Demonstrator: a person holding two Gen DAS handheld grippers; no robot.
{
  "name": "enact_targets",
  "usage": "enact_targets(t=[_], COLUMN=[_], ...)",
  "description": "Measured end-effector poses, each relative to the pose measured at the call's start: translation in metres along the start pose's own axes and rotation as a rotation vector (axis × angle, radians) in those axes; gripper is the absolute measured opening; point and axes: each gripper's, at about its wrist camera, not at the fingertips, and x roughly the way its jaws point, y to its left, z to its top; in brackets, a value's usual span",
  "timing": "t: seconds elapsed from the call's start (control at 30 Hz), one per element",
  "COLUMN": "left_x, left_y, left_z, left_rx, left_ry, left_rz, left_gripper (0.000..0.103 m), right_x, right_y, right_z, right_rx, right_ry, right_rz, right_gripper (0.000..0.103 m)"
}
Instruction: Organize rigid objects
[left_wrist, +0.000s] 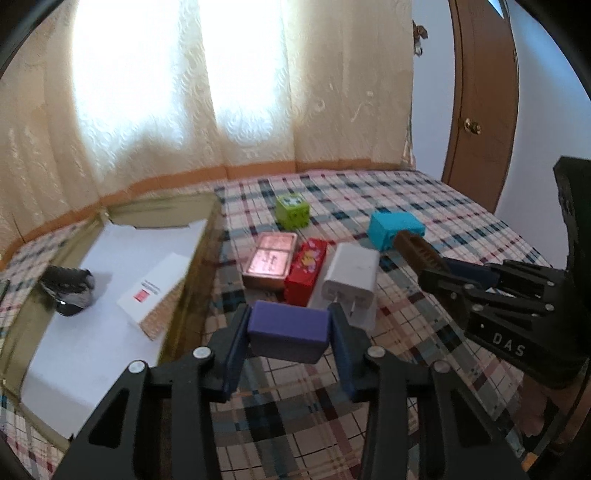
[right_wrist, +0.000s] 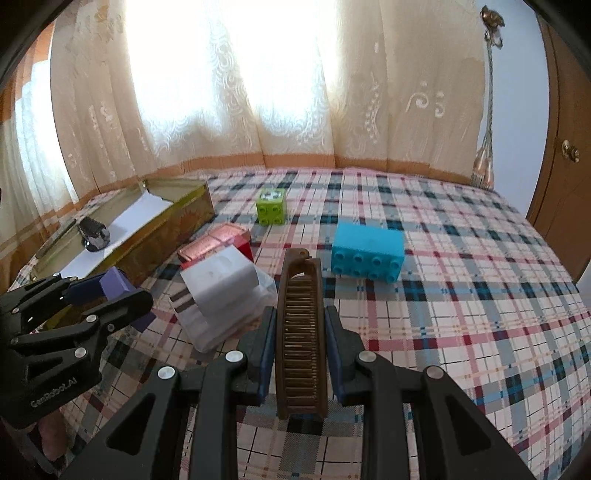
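Nearest, the left tongs (left_wrist: 290, 328) are pinching a purple block (left_wrist: 288, 330) by its flat ends, above the bed (left_wrist: 424, 206); it looks light and stiff. The right tongs (right_wrist: 300, 343) are gripping a brown comb (right_wrist: 301, 332), whose teeth look fragile. Farther left, the box (left_wrist: 192, 266) is waiting.

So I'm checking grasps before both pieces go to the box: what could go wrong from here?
1. The left gripper holds the purple block only at its end faces, near the fingertips; it could twist or slip on the way to the open box.
2. The brown comb sticks far out of the right gripper and may clip the blue brick or the white charger.
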Motion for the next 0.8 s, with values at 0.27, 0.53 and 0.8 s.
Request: enact_targets(t=[0.27, 0.53, 0.8], left_x=[-0.014, -0.027, -0.033], left_y=[0.003, 0.006, 0.011], left_z=[0.000, -0.002, -0.004], left_rx=[-0.012, -0.031, -0.059], left_ry=[-0.078, -0.143, -0.176], left_rz=[0.057, 0.097, 0.111], left_gripper=[0.041, 0.041, 0.041], right_x=[-0.014, -0.024, -0.033], right_y=[0.001, 0.005, 0.018], right_z=[0.000, 0.000, 0.001], right_rx=[0.005, 0.032, 0.049], right_ry=[-0.077, -0.142, -0.219], right_rz=[-0.010, 0.004, 0.044], right_gripper=[0.028, 0.028, 0.028])
